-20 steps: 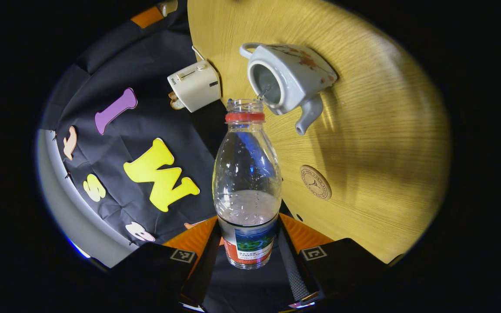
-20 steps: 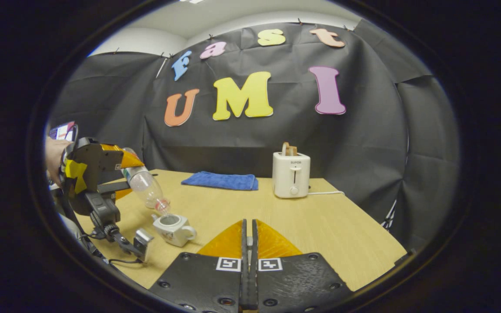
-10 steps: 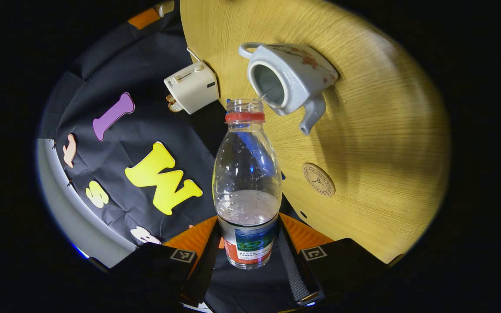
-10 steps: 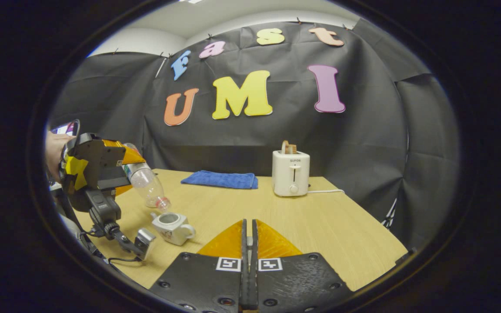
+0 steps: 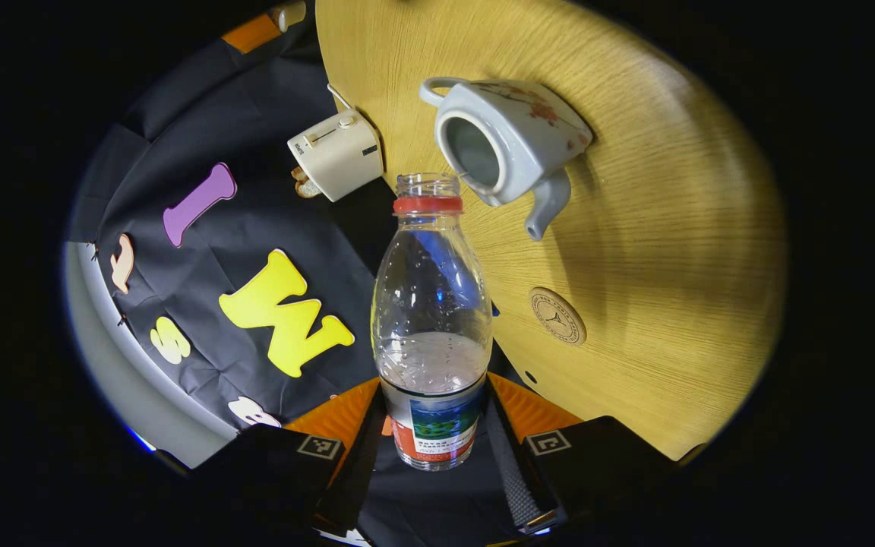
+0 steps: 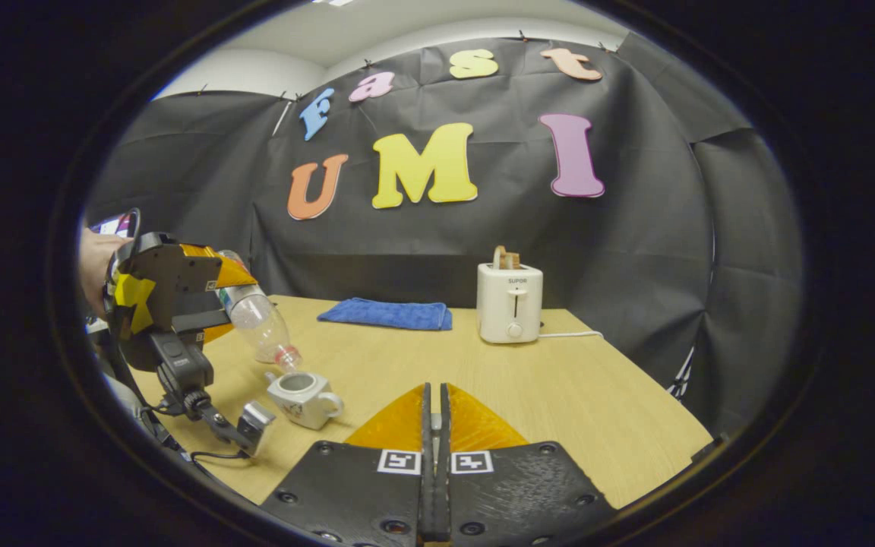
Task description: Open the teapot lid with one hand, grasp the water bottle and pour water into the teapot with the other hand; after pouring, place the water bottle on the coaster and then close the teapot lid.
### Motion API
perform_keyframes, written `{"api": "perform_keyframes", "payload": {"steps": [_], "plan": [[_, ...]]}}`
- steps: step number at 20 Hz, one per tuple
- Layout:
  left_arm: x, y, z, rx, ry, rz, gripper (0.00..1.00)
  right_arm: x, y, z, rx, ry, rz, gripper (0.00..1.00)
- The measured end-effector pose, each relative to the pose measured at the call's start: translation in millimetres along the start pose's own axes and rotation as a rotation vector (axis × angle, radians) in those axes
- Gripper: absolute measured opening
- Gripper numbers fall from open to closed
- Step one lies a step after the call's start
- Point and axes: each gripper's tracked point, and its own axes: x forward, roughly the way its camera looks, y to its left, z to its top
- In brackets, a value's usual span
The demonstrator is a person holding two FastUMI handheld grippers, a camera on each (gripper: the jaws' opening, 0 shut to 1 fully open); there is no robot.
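Note:
A clear water bottle (image 5: 431, 319) with a red neck ring and no cap is clamped at its labelled base by my left gripper (image 5: 434, 425). Its mouth is tipped toward the open top of the white flowered teapot (image 5: 510, 140) on the wooden table (image 5: 673, 190). A round coaster (image 5: 557, 315) lies bare beside the teapot. In the right gripper view, a hand holds the left gripper (image 6: 172, 296) and the slanted bottle (image 6: 261, 328) over the lidless teapot (image 6: 301, 393). My right gripper (image 6: 431, 395) hovers above the table, fingers closed on a pale sliver, seemingly the lid's knob.
A white toaster (image 6: 510, 304) with toast in it stands at the back of the table (image 6: 559, 387), its cord trailing right. A folded blue cloth (image 6: 384, 313) lies at the back edge, left of the toaster. A cable hangs below the left gripper.
The bottle stays tipped over the teapot. My left gripper has drifted slightly with it. The right gripper has held still.

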Motion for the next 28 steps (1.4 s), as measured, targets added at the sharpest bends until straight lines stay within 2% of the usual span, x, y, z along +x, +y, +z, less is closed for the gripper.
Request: {"api": "perform_keyframes", "payload": {"steps": [3,6,8,11,14,20,22,24,28], "plan": [[1.9,-3.6,1.1,-0.056,-0.033,0.014,0.73,-1.9,1.0,3.0,0.0,-0.006,0.0,0.0],[4.6,-24.1,-1.5,-0.16,-0.048,-0.031,0.73,-2.9,0.3,7.1,-0.004,-0.011,-0.01,0.0],[6.5,-35.7,-0.3,-0.269,-0.077,-0.067,0.73,-3.4,1.1,10.3,-0.007,-0.013,-0.015,0.0],[2.7,-50.3,9.4,-0.495,-0.138,-0.121,0.73,-3.6,7.2,14.2,-0.009,-0.012,-0.014,0.0],[-0.4,-63.3,12.9,-0.754,-0.167,-0.144,0.73,-3.0,14.2,18.3,-0.016,-0.012,-0.011,0.0],[-13.0,-89.2,-14.0,-1.472,-0.108,-0.248,0.74,2.1,39.1,28.2,-0.017,-0.019,0.035,0.0],[-9.7,-87.0,-24.9,-1.666,-0.099,-0.26,0.74,5.7,48.0,27.8,-0.011,-0.012,0.052,0.0],[-7.3,-79.2,-35.8,-1.82,-0.092,-0.249,0.74,7.1,56.9,28.2,-0.016,-0.009,0.064,0.0],[-12.4,-67.0,-38.6,-2.029,-0.161,-0.227,0.74,7.9,70.2,29.9,-0.027,-0.009,0.077,0.0]]}}
